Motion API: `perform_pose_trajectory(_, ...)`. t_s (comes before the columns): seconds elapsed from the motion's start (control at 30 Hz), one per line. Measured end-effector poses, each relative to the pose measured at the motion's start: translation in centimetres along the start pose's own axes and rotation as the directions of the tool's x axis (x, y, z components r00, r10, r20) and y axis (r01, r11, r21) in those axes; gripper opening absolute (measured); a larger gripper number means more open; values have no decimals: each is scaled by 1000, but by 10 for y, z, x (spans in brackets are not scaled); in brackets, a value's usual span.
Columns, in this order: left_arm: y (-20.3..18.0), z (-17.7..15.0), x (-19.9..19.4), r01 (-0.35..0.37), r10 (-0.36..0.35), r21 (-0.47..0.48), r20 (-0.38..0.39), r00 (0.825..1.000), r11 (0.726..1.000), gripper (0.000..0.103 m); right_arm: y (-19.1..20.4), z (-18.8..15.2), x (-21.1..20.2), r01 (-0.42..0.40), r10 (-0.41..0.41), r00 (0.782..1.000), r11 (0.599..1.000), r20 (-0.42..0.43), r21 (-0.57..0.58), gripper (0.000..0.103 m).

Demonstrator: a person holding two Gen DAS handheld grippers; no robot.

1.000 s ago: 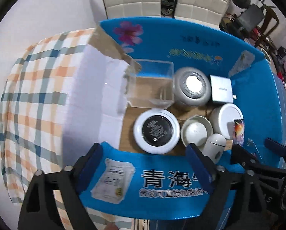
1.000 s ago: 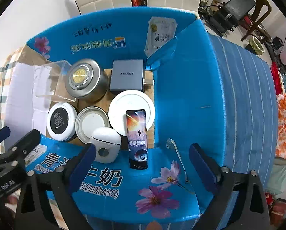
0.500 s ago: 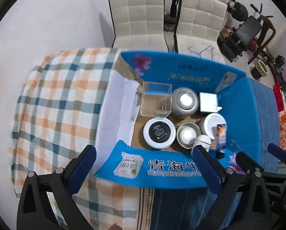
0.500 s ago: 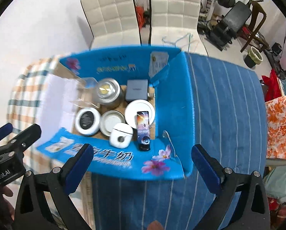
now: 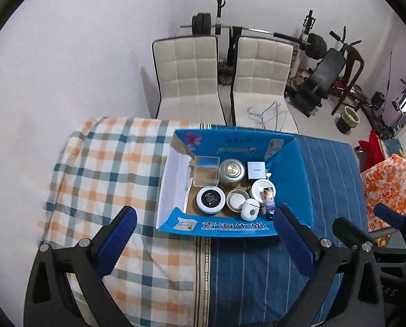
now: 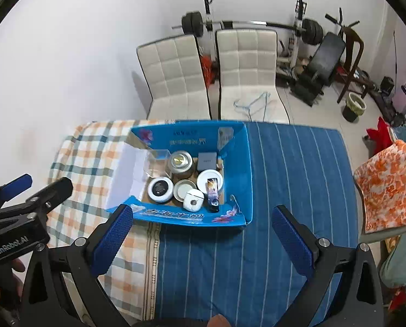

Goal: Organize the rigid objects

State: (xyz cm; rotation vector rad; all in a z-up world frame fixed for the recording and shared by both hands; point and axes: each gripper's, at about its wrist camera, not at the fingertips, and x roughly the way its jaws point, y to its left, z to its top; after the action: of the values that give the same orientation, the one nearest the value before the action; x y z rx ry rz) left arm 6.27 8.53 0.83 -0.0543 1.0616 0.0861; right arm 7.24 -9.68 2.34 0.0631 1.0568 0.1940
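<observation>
Blue box (image 5: 230, 227) holds jars, tins, cases; left tool (image 5: 203, 242), right tool (image 6: 203, 242) — both spread wide, empty

Blue box (image 5: 230, 147) on orange-and-teal checked cloth (image 5: 115, 169) beside white-striped blue cloth (image 6: 284, 190)

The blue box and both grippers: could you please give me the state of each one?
Blue box: flaps open, upright on the table.
Clear case: empty, upright in the box.
White earbud case: closed.
Silver tin: lid on.
Left gripper: open, empty.
Right gripper: open, empty.
</observation>
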Motion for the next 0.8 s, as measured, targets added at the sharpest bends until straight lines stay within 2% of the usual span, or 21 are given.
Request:
perform_pose_trajectory(0.2,-5,-6,-42,5,-5,2,46,999,1000,103,2,-5,-45,-7,7,999,1000,54,-15,103)
perform_pose_trajectory(0.37,-2,-9,-59,12,-11,-9,71,997,1000,103,-3,-8,-62,12,-12,997,1000,72,-1,103)
perform_pose_trajectory(0.8,1,-13,-54,-32,34,-31,73,997,999,103,-13,-4,-46,77,-78,995,997,69,18,103)
